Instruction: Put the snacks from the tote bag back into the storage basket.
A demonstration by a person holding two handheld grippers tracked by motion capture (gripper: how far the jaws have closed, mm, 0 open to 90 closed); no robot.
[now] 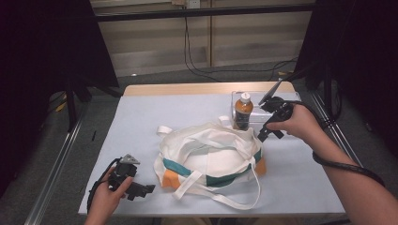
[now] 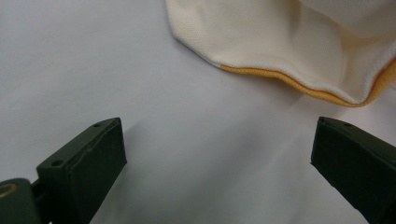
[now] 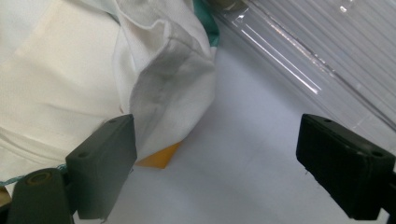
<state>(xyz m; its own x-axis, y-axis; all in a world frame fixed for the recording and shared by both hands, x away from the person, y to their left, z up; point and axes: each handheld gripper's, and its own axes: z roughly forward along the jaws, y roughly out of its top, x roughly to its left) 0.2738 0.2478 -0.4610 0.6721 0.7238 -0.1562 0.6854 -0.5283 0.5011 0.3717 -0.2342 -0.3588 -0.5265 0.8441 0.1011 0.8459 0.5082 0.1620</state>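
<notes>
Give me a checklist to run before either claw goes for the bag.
1. Right claw open: ok, jaws wide apart with nothing between them.
2. Left claw open: ok, jaws apart over the bare table.
3. Right claw near the bag: ok, at its far right edge.
4. Left claw near the bag: not ok, apart from its orange corner.
5. Bottle upright in the clear tray: ok.
6. Bag mouth open: cannot tell.

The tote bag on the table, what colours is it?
The tote bag is cream-white with a teal band and orange corners, seen best in the high view.
</notes>
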